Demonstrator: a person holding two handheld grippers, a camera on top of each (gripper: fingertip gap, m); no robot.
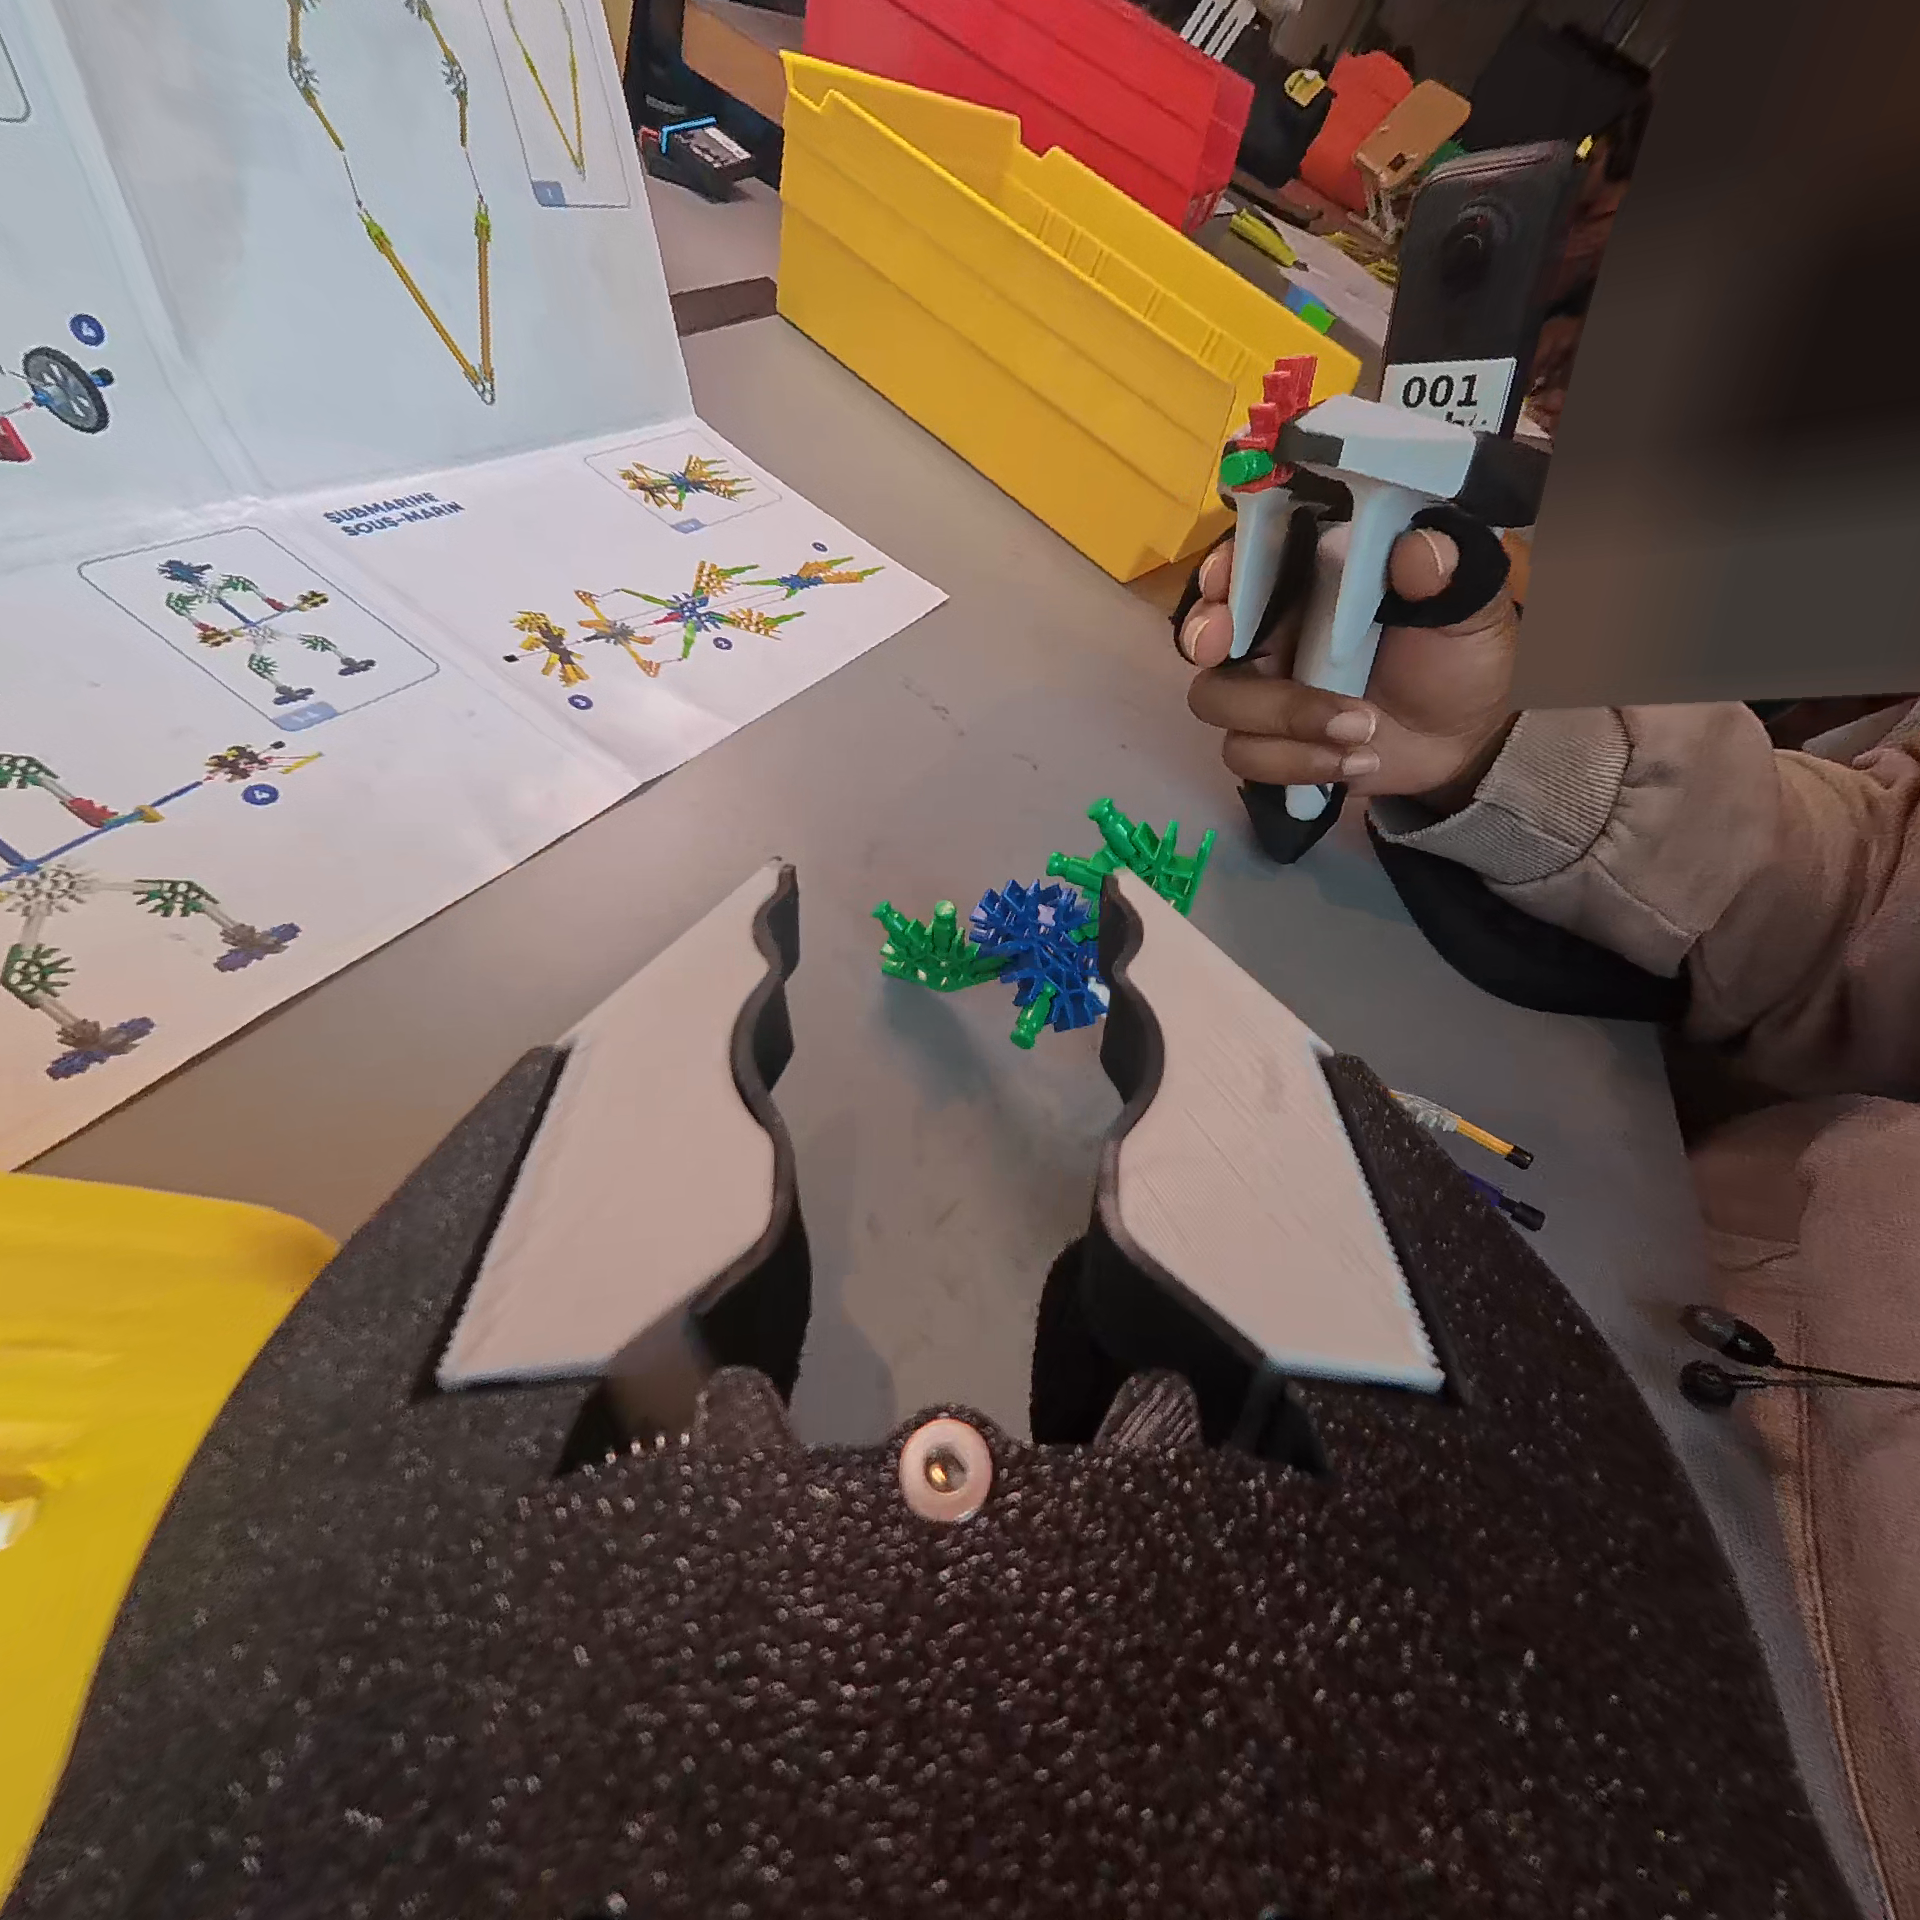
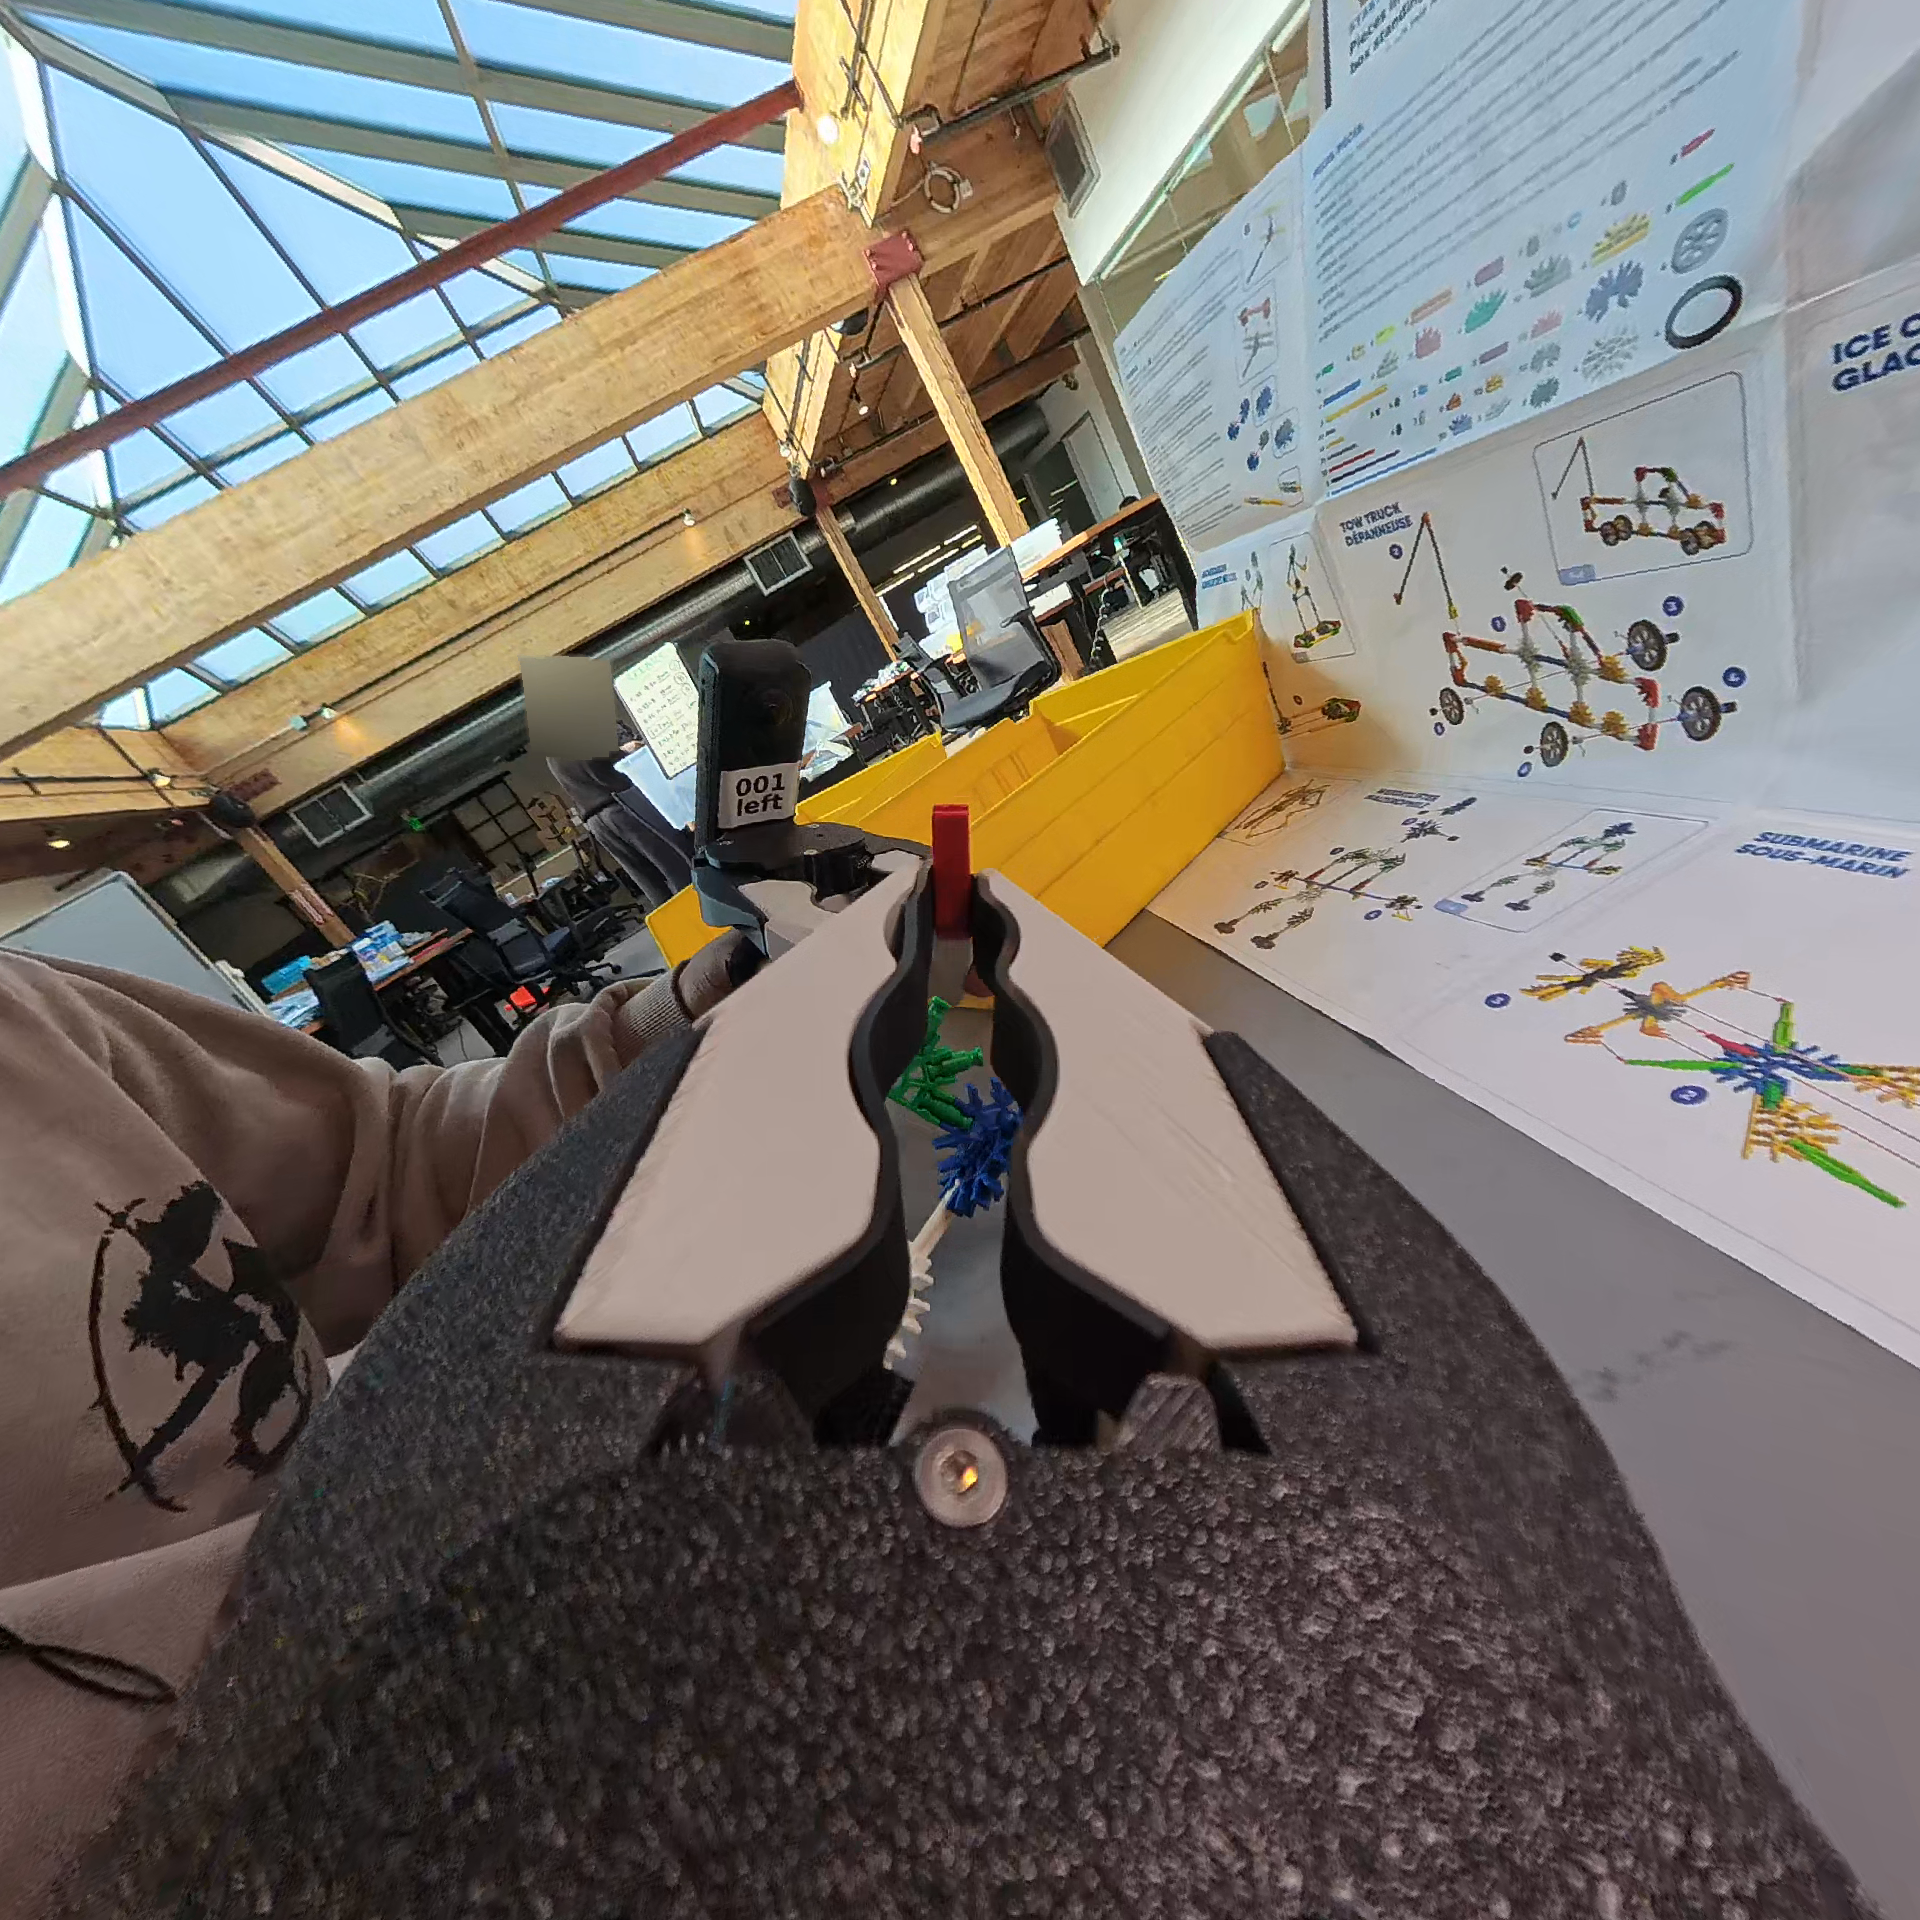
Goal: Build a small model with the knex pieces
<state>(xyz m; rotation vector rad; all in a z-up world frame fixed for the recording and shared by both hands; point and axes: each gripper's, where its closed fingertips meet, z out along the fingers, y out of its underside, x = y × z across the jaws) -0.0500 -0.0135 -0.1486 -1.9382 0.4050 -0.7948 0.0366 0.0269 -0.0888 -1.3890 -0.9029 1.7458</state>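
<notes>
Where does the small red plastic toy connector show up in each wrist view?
Left wrist view: upper right, the small red plastic toy connector is gripped at the right gripper.
Right wrist view: centre, clamped at the fingertips.
Shared landmark: the yellow plastic bin behind it.

bench [image 1: 935,1164]: grey
bin [image 1: 997,312]: yellow
toy cluster [image 1: 1029,935]: green and blue
held piece [image 2: 951,862]: red
claw fingers [image 1: 634,1132]: pale grey, black-lined
</notes>
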